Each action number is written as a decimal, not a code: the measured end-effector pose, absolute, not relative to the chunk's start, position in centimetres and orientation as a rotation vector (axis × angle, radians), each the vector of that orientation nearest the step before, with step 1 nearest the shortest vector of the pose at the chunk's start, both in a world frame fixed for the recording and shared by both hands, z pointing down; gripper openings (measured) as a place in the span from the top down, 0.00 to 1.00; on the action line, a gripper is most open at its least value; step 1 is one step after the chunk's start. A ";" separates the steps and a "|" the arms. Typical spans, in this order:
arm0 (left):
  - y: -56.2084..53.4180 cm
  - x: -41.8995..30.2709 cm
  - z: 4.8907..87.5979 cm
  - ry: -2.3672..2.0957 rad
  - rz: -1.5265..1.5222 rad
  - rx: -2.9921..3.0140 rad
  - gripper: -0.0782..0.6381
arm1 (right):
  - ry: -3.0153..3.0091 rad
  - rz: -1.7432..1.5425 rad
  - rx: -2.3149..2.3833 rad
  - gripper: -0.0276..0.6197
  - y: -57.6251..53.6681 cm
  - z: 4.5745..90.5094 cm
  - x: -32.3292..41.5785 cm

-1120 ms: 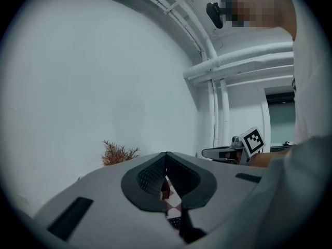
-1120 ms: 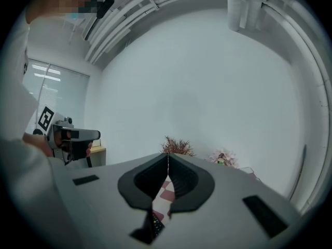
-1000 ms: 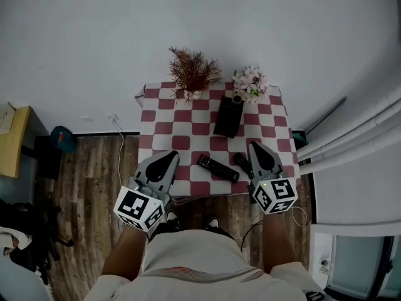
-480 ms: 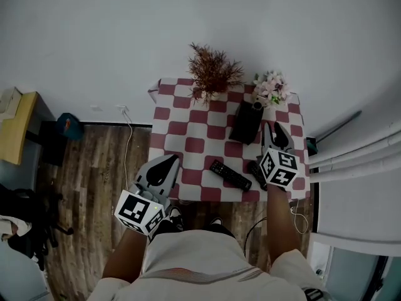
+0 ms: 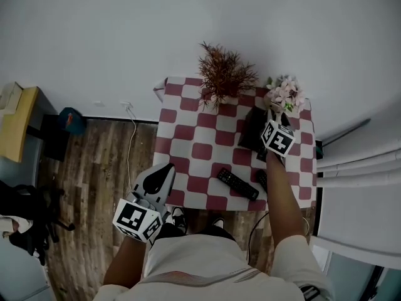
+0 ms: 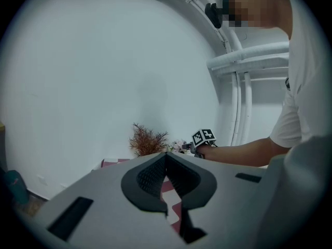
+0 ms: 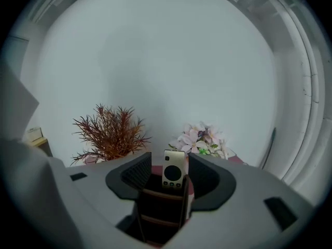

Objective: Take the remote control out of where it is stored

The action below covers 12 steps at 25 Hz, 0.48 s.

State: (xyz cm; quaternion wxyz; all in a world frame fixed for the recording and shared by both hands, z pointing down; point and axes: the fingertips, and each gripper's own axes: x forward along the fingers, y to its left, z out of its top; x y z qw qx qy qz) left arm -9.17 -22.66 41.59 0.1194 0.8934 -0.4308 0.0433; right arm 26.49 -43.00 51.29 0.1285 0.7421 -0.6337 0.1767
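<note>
Remote control: we see the pale remote control upright in a dark holder, far right on the checked table.
Right gripper: jaws apart, just been opening, flanking the remote, seemingly without touching it.
Left gripper: jaws together, empty, off the table's near left corner.

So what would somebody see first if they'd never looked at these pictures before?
Probably the red-and-white checkered table against the white wall, with a spiky reddish plant and pink flowers at its back edge. Next, the right gripper there: its jaws have just been opening, and a pale remote standing in a dark holder sits between them, not pinched. Two black remotes lie near the front edge.
</note>
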 end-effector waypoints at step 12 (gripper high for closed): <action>-24.3 -10.4 43.2 -1.259 0.146 2.569 0.88 | -1.642 0.630 2.208 0.63 -46.6 54.6 28.1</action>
